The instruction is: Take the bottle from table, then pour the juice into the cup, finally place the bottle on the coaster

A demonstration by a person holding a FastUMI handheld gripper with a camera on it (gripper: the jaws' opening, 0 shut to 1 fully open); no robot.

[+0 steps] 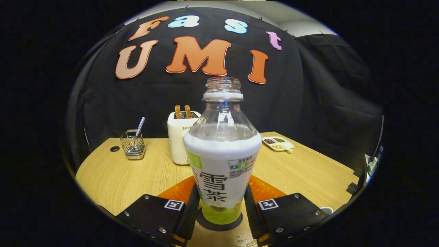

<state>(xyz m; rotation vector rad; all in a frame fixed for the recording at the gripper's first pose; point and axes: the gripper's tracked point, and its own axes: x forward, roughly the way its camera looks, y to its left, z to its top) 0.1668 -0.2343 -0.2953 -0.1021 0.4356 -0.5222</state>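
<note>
A black cloth wall [308, 103] closes the booth at the far side and runs round to the right, hanging in soft folds. Above it shows a strip of pale wall or ceiling [291, 24]. A light wooden table [308, 171] fills the near ground, with a small dark round hole [114, 149] near its far left corner. The lighting is even and indoor, with faint sheen on the wood.

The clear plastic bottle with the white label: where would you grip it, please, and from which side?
Grip the bottle low on its straight labelled body, level from the front, as the gripper does now, fingers flanking it. It stands upright and uncapped on a dark coaster; its shoulder tapers.
</note>
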